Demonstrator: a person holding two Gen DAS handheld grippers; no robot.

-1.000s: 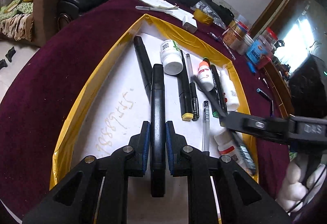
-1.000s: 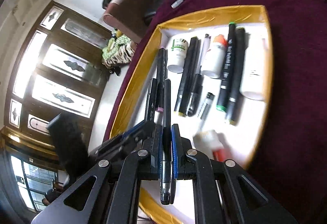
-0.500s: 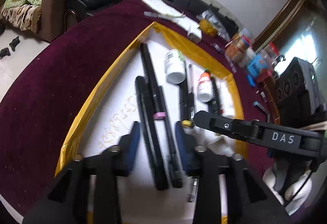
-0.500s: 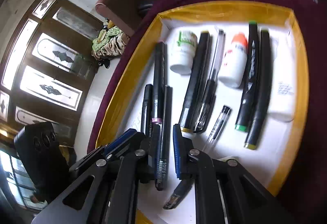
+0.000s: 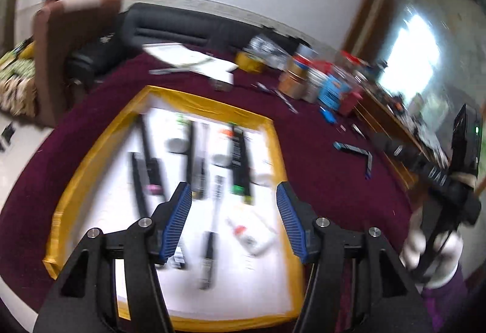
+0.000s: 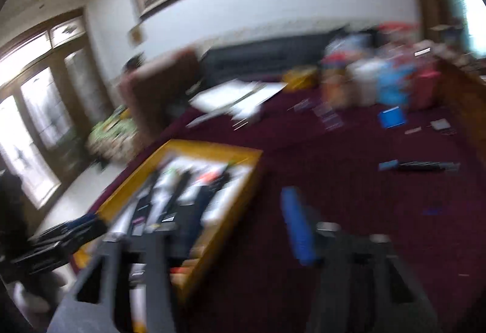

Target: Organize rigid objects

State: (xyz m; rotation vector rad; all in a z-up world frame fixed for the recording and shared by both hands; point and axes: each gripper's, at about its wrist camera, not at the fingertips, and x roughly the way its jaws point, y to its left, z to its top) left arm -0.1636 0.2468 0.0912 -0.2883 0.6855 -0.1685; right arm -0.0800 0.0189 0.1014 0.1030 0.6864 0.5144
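A yellow-rimmed tray [image 5: 91,157] with a white floor lies on the maroon cloth. In it are black markers [image 5: 138,184], pens [image 5: 212,226] and small white bottles [image 5: 176,144] in rows. My left gripper [image 5: 234,220] hovers above the tray's near half, its jaws opening with nothing between the blue pads. In the blurred right wrist view my right gripper [image 6: 243,226] hangs over the tray's right rim [image 6: 240,196] and the cloth. Its jaws are opening and hold nothing. A gloved hand holds the right gripper [image 5: 425,169] at the far right of the left wrist view.
Loose pens [image 6: 419,166] and small items lie on the cloth right of the tray. Jars and a blue box [image 5: 331,90] crowd the back right, with papers [image 5: 188,59] at the back. A sofa and an armchair [image 5: 70,38] stand beyond the table.
Both grippers opened and let go of a black marker and a pen, which now lie at the tray's left. Both rose and drew back; the right one swung right over the cloth.
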